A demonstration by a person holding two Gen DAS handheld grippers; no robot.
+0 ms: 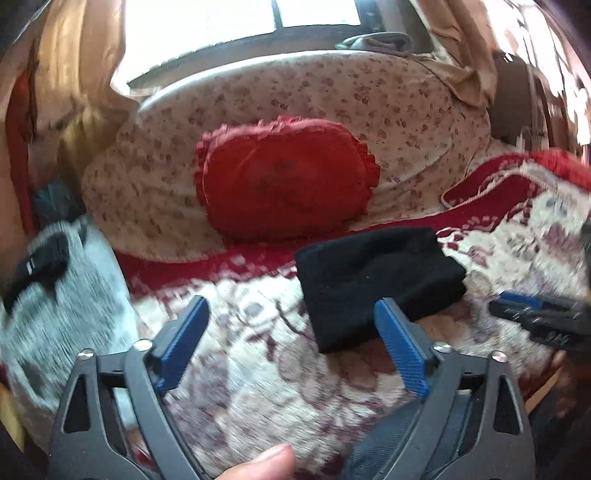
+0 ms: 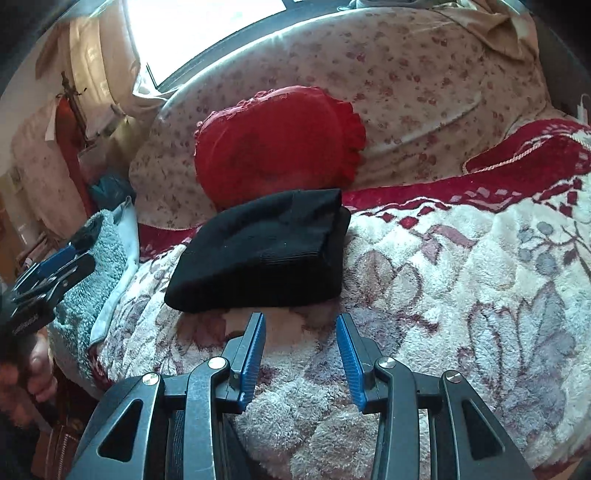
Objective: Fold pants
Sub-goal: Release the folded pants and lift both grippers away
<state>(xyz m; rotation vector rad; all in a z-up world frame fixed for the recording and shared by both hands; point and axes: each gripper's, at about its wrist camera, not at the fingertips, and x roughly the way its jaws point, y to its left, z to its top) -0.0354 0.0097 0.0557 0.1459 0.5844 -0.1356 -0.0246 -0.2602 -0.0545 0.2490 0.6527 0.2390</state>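
I see the folded black pants (image 2: 266, 251) lying on the flowered blanket (image 2: 461, 277), just in front of the red pillow (image 2: 277, 144). My left gripper (image 1: 291, 339) stands wide and empty near the pants. My right gripper (image 2: 301, 343) is half apart, also empty, just before them.

black folded pants (image 2: 262, 251): 1
red frilled cushion (image 2: 277, 144): 1
floral cream bedcover mound (image 2: 424, 85): 1
red-and-white fleece blanket (image 2: 461, 266): 1
teal-grey towel (image 2: 96, 266): 1
grippers: 2, left gripper (image 1: 291, 314) and right gripper (image 2: 301, 321)
blue pads per gripper: 2
windows (image 1: 236, 22): 1
thumbs in view (image 1: 266, 461): 1
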